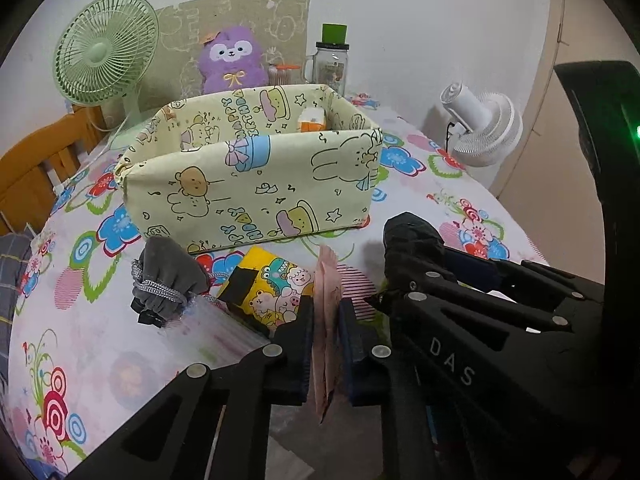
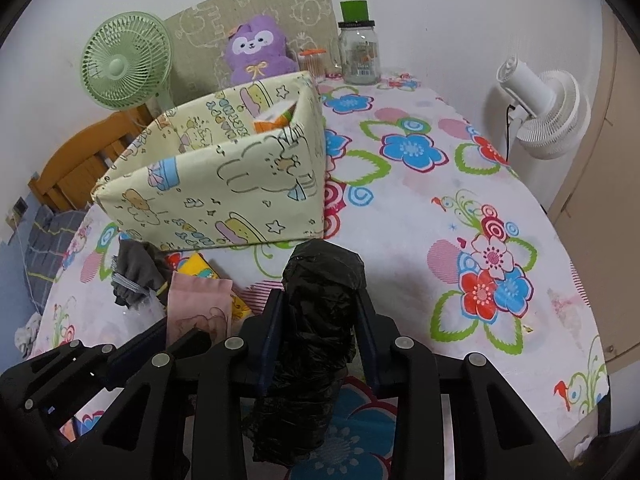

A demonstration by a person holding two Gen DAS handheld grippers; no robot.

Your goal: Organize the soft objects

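A pale yellow cartoon-print fabric box (image 1: 256,184) stands open on the flowered table; it also shows in the right wrist view (image 2: 224,184). An orange and white packet (image 1: 312,120) lies inside it. My left gripper (image 1: 325,344) is shut on a thin pink pouch (image 1: 326,320), held edge-on above the table; the pouch also shows in the right wrist view (image 2: 200,308). My right gripper (image 2: 320,336) is shut on a black plastic bag roll (image 2: 320,312), seen beside the left gripper (image 1: 412,240). A grey drawstring pouch (image 1: 168,280) and a yellow cartoon packet (image 1: 272,284) lie before the box.
A green fan (image 1: 104,52), a purple plush (image 1: 234,60), a green-lidded glass jar (image 1: 332,60) and a small orange-lidded jar (image 1: 282,74) stand behind the box. A white fan (image 1: 484,128) is at the right edge. A wooden chair (image 1: 36,168) is left.
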